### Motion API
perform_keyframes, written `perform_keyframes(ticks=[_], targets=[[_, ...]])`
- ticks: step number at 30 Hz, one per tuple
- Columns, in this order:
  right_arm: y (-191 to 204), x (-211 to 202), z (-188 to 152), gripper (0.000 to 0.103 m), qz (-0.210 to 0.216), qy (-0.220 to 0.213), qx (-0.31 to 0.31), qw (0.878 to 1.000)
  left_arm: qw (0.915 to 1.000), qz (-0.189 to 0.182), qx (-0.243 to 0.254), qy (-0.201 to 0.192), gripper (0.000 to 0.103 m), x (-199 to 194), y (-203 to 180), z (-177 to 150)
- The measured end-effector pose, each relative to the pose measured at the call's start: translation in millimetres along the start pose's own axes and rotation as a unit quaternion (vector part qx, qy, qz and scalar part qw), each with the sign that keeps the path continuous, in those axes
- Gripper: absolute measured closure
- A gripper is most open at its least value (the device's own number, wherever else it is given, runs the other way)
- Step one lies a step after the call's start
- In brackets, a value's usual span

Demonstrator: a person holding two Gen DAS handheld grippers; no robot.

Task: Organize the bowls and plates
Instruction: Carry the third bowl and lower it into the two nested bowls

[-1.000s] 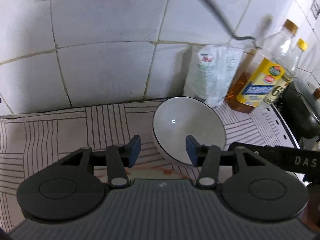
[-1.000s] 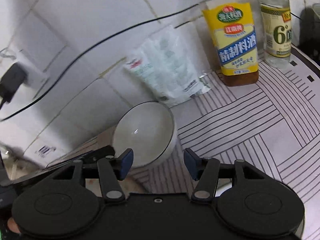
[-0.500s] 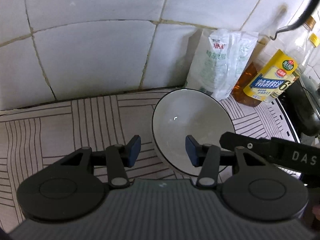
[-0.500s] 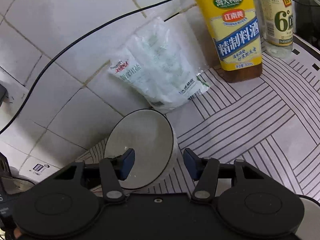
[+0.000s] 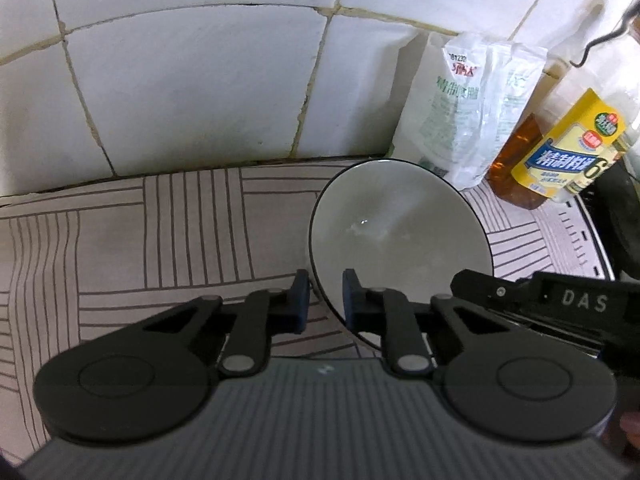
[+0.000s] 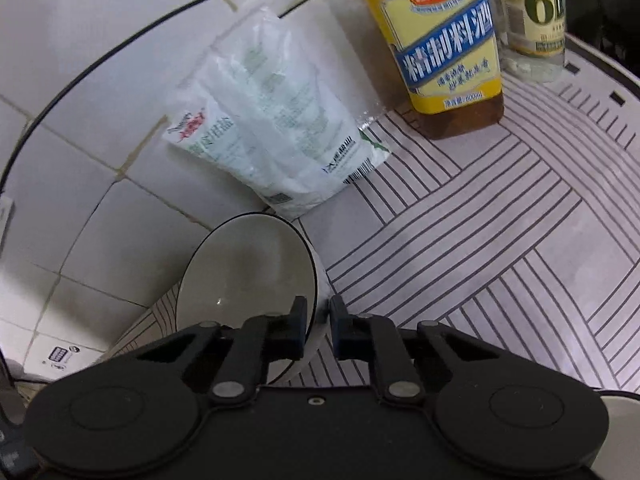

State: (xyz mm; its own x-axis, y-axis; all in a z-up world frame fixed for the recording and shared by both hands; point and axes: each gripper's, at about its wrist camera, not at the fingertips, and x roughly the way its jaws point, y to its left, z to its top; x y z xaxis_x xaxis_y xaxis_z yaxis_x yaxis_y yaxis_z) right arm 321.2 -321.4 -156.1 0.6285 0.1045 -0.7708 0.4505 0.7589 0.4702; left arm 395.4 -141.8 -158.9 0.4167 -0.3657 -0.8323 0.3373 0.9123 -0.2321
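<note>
White bowl [image 5: 400,236] with dark rim on the striped mat [image 5: 160,232], near the tiled wall [image 5: 192,92], just in front of a salt bag [image 5: 472,112]. Left gripper [image 5: 325,300] just closed, clamped on the bowl's left rim. Right gripper [image 6: 318,328] likewise just closed, pinching the opposite rim, apparently. 2 bottles [image 6: 448,40] behind.

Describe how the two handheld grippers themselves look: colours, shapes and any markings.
The left gripper and the right gripper are matte black, each with two round disc housings, hinged link arms with silver pivot pins, and dark blue finger pads. The left body is ribbed grey. White letters "DAS" mark the right gripper's side.
</note>
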Motion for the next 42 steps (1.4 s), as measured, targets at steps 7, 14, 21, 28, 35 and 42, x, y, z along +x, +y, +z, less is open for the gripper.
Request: perform_keyframes(ticks=[7,14,21,28,35,42], targets=[[11,-9,-4,0.088,-0.018,-0.005,-0.041,0.999,0.9997,0.024,-0.005,-0.01,0.088,-17,-16,-5],[10,-56,-13,0.088,-0.013,-0.011,-0.042,0.999,0.9998,0.019,0.0,-0.008,0.088,-56,-33,-17],[-1,-113,-23,0.088,0.018,-0.025,-0.026,0.999,0.9992,0.011,0.025,-0.028,0.088,-109,-59,-29],[-5,-161,-30,0.087,0.007,-0.053,-0.04,0.998,0.999,-0.021,0.025,-0.03,0.088,-146,-76,-42],[-24,-193,-47,0.087,-0.009,-0.092,-0.067,0.993,0.9979,-0.055,0.027,-0.02,0.088,-154,-96,-64],[-52,-187,-57,0.087,-0.021,-0.088,-0.082,0.993,0.996,-0.048,0.072,-0.023,0.088,-147,-122,-83]])
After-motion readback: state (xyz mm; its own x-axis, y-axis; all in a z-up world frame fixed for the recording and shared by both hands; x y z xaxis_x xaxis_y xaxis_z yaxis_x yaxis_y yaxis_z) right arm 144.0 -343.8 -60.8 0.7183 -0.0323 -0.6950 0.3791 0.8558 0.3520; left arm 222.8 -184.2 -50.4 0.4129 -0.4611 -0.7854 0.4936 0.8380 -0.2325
